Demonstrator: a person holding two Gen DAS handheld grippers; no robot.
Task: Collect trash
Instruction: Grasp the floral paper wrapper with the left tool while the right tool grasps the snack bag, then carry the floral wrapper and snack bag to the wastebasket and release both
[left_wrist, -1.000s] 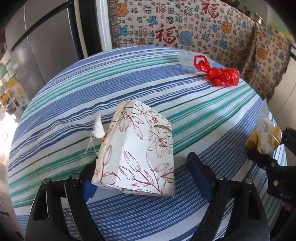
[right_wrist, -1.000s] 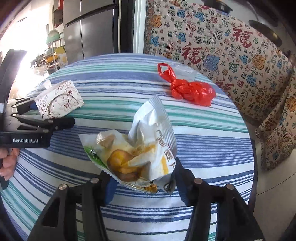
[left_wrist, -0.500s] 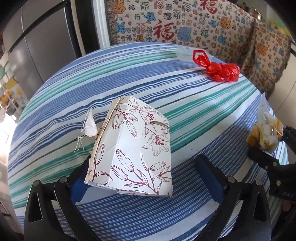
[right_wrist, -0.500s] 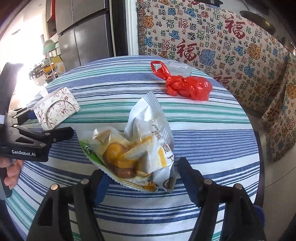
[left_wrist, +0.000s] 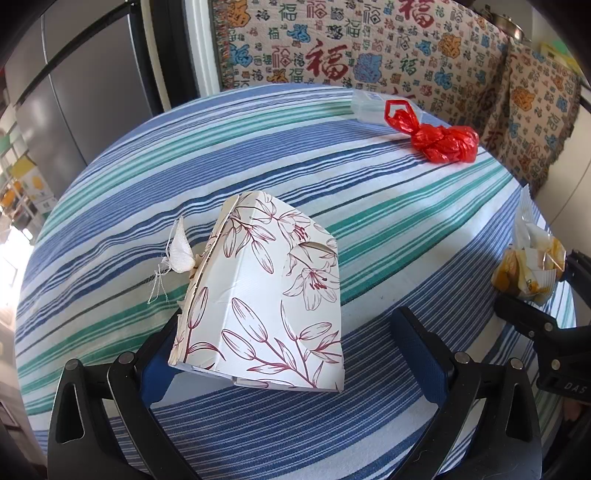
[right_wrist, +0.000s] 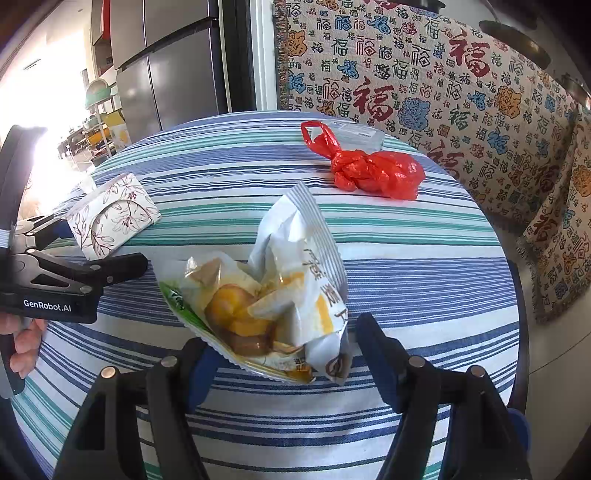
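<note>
A white paper box with a red flower print (left_wrist: 266, 295) lies on the striped tablecloth (left_wrist: 258, 147), a white ribbon scrap (left_wrist: 181, 251) at its left edge. My left gripper (left_wrist: 284, 332) stands open around it. Its left pad is tucked under the box edge and its right pad is well clear. A torn snack wrapper with yellow food bits (right_wrist: 288, 280) lies between the fingers of my right gripper (right_wrist: 282, 332), which is open. A small gap shows at the right pad (right_wrist: 373, 343). A knotted red plastic bag (right_wrist: 376, 170) rests at the far side.
A clear plastic packet (right_wrist: 354, 133) lies behind the red bag. A patterned throw covers a sofa (right_wrist: 461, 74) past the round table's far edge. A steel fridge (right_wrist: 173, 81) stands at the back left. A person's hand (right_wrist: 22, 347) holds the left gripper.
The left jaws have spread wider around the flower-print box. The right jaws have parted a little, and the right pad has come off the wrapper. Neither object has moved.
</note>
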